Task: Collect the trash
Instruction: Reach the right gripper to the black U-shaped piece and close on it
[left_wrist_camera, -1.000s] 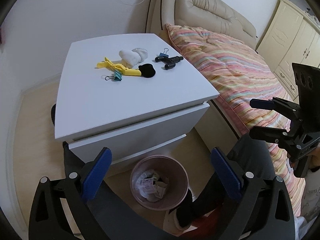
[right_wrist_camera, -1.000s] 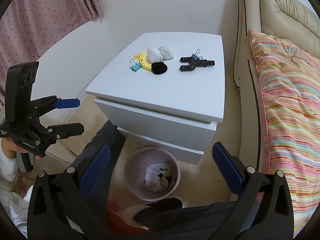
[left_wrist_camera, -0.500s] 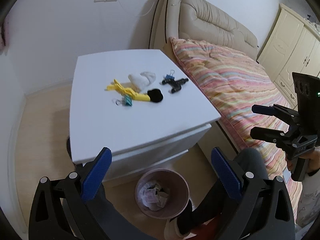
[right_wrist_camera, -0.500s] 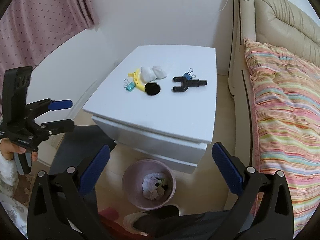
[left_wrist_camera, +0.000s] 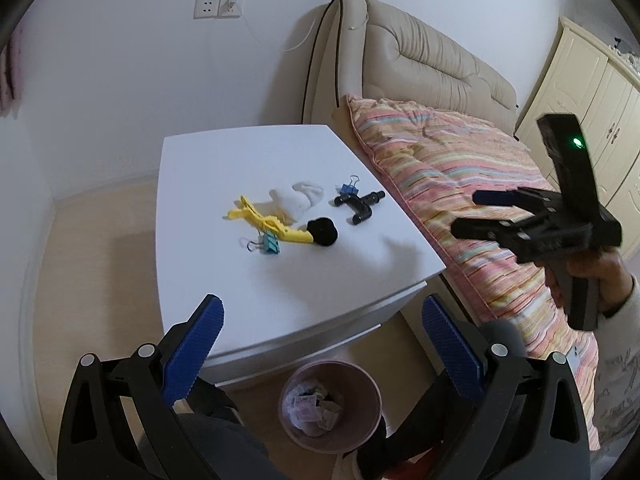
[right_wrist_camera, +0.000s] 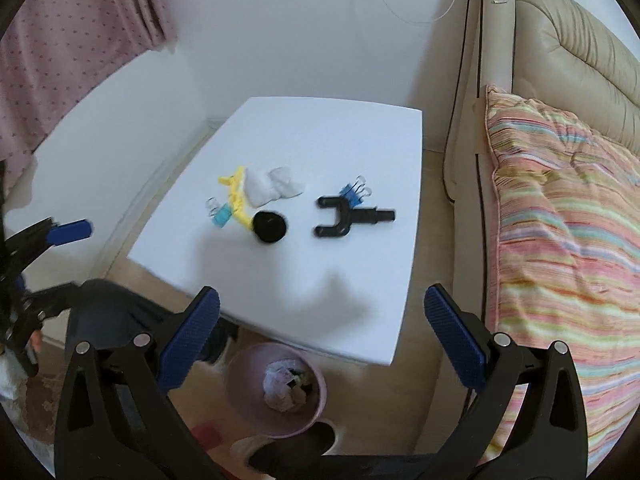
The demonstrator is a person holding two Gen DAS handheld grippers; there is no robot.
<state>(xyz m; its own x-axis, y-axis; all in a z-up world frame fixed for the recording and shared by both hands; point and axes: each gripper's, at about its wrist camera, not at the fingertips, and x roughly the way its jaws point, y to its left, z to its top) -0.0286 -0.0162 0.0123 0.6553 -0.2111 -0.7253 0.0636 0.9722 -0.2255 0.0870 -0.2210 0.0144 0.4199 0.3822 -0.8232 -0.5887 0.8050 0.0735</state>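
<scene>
Now | both grippers raised (jaws spread) | nightstand (left_wrist_camera: 256, 280) farther below

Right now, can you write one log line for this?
left claw: open, empty | right claw: open, empty | white tissue: on nightstand | bin: holds trash

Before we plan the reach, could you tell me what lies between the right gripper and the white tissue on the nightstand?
In the right wrist view, between the right gripper and the white tissue lies bare nightstand top, then the black round pad.
</scene>
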